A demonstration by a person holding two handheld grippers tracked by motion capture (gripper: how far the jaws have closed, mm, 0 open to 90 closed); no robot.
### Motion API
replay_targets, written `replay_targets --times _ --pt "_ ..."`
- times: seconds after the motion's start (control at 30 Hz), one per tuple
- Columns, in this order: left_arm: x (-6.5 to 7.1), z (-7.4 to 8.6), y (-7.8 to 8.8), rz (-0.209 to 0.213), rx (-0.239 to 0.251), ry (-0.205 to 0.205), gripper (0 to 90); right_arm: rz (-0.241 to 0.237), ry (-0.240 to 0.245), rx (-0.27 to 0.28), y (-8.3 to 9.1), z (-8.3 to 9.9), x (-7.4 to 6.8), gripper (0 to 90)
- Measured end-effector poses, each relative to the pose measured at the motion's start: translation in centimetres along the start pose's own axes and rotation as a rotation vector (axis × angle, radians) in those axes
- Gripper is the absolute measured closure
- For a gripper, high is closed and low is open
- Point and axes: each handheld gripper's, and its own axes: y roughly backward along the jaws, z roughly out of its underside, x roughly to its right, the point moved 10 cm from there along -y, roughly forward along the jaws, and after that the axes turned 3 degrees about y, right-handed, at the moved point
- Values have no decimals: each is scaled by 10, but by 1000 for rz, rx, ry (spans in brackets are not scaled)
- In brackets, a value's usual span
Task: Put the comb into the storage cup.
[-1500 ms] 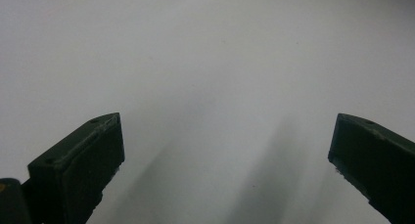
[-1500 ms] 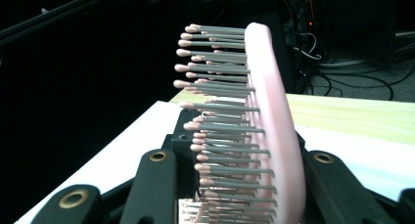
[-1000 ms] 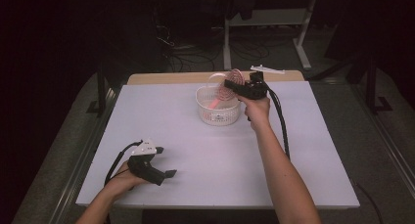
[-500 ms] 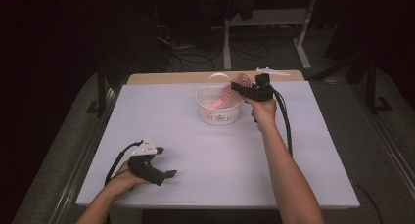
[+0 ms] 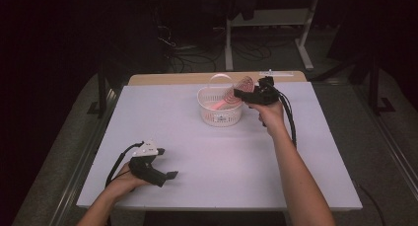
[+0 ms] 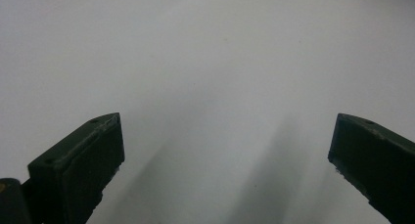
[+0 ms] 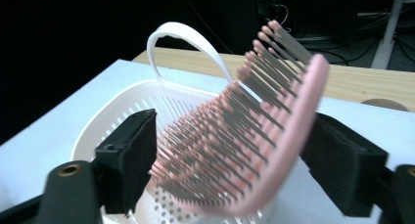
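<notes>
Over the white basket [image 5: 220, 107] at the counter's [image 5: 197, 186] far side, the right gripper [image 7: 230, 155] has just been opening; its fingers [image 7: 129, 160] flank the pink hairbrush [image 7: 244, 145] and look released. Brush slants handle-down into the basket. Left gripper [image 6: 225, 160] rests well apart, spread and empty
</notes>
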Motion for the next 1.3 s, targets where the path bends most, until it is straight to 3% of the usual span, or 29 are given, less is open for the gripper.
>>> replay_targets --times 0.33,0.67,1.3 --pt "1 -1 1 -8 2 7 0 40 51 -37 14 5 3 122" --pt "-1 1 2 -13 1 6 0 27 127 -79 24 17 -7 6" --pt "-1 0 4 -13 7 -5 0 4 201 -142 43 63 -25 6"
